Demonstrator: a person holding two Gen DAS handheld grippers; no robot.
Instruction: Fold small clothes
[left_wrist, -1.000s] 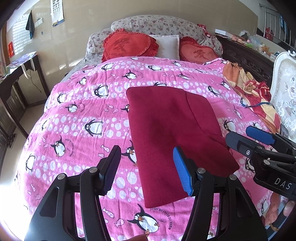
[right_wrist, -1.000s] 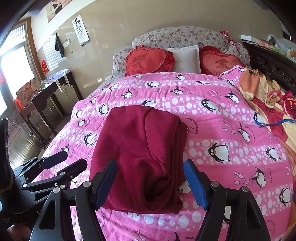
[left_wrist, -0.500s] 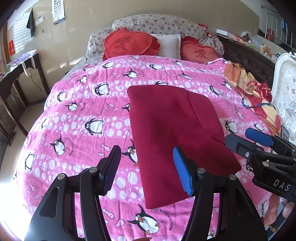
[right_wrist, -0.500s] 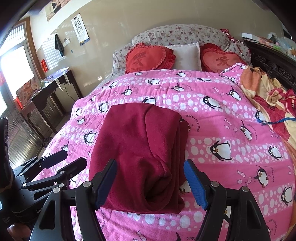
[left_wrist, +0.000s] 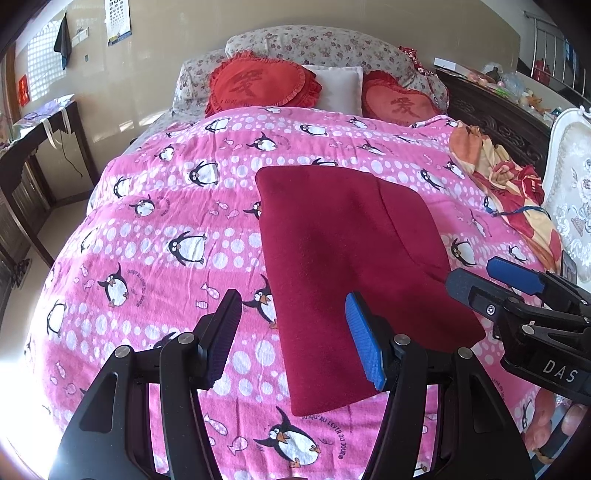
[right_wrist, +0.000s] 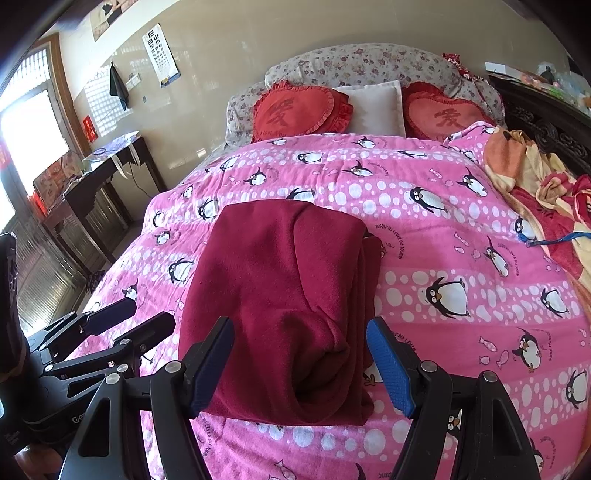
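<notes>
Two grippers: both hover over the near end of the bed, each with its jaws apart and nothing between the pads.
Landmark: folded maroon garment (left_wrist: 343, 258), lying flat on the pink penguin quilt (left_wrist: 166, 229), toward the foot of the bed.
Left gripper (left_wrist: 295, 343): spread open at the garment's near left corner; its blue pad stands over the cloth, its dark pad over bare quilt left of the garment.
Right gripper (right_wrist: 299, 365): open and straddling the garment's near right edge, not pinching it.
Left view only: the garment's top looks smooth and nearly rectangular, with one diagonal fold line; beyond its right side a white carved chair back (left_wrist: 570, 192) shows, and fingers (left_wrist: 543, 430) of the hand carrying the right gripper.
Right view only: the garment's right edge shows stacked layers and a rumpled, rolled hollow at the near corner; well left of the garment stand a bright window (right_wrist: 29, 136) and a dark side table (right_wrist: 92, 184).
Both views: beyond the garment, two red heart cushions (right_wrist: 299, 110) flank a white pillow (right_wrist: 376, 107); to its right lies an orange and red blanket (right_wrist: 535, 184) in a heap.
</notes>
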